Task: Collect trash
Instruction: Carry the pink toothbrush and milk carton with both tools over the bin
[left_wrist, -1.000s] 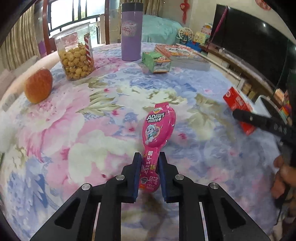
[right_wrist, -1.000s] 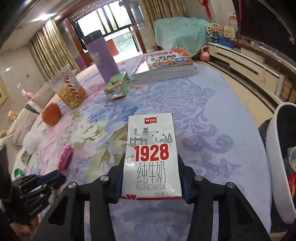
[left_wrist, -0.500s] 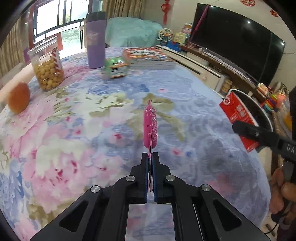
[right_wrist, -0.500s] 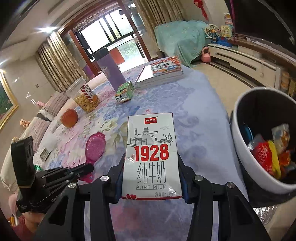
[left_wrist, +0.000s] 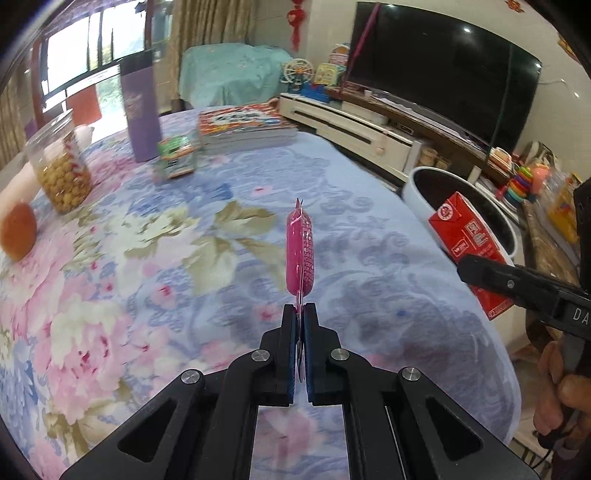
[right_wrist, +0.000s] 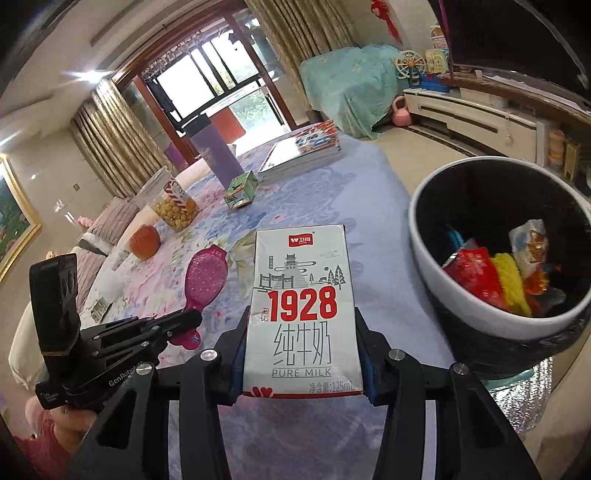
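Note:
My left gripper (left_wrist: 300, 314) is shut on the narrow end of a pink spoon-shaped candy pack (left_wrist: 299, 254), held edge-on above the flowered table; in the right wrist view the same pink pack (right_wrist: 205, 280) hangs from that gripper (right_wrist: 192, 319) at the left. My right gripper (right_wrist: 301, 325) is shut on a white and red milk carton (right_wrist: 301, 310), upright between the pads; the left wrist view shows this carton (left_wrist: 469, 247) by the bin. A white trash bin (right_wrist: 436, 258) with a black liner stands off the table's right edge, holding several wrappers (right_wrist: 491, 280).
On the flowered tablecloth (left_wrist: 129, 258) stand a jar of snack balls (left_wrist: 62, 173), an orange fruit (left_wrist: 16, 232), a purple tumbler (left_wrist: 140, 114), a small green carton (left_wrist: 177, 158) and a stack of books (left_wrist: 243, 129). A TV (left_wrist: 443, 70) and cabinet line the right wall.
The left gripper shut on the pink pack and lifted it off the cloth, turning it edge-on. Both grippers moved right toward the bin, which now fills more of the right wrist view.

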